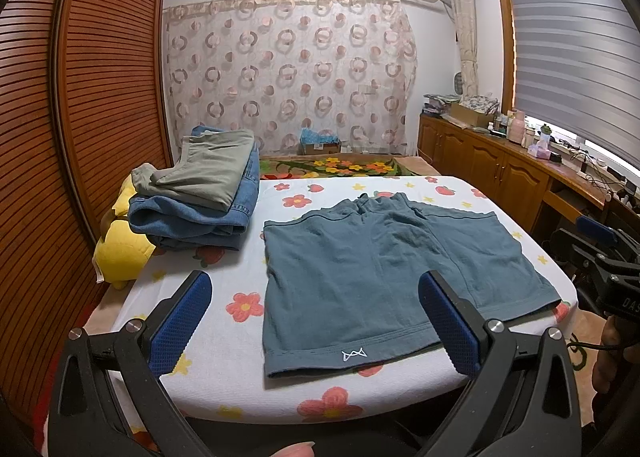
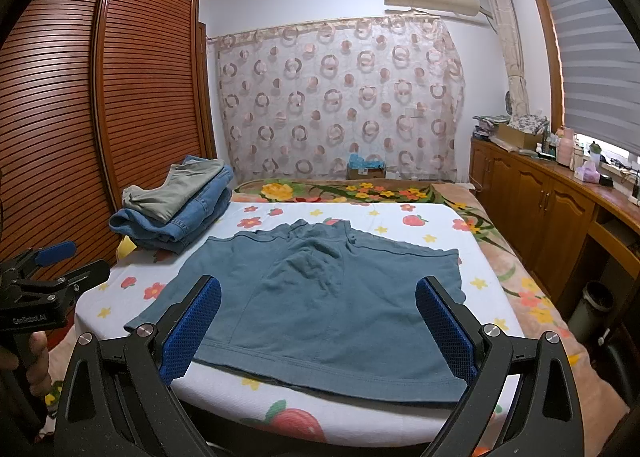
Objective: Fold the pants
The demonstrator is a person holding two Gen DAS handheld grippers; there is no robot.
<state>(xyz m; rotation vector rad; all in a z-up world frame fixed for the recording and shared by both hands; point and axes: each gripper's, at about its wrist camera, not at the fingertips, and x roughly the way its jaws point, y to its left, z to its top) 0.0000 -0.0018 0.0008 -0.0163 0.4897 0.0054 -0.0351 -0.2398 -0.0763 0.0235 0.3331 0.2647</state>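
Note:
A pair of teal-blue shorts lies spread flat on the flowered white cover of a small table, leg hems towards me, waistband at the far side. It also shows in the right wrist view. My left gripper is open and empty, held above the near left leg hem. My right gripper is open and empty, above the near right leg hem. Each gripper shows at the edge of the other's view, the right one and the left one.
A stack of folded jeans and grey-green pants sits at the table's far left, also in the right wrist view, with a yellow plush beside it. A slatted wardrobe stands left, a wooden cabinet right, a bed behind.

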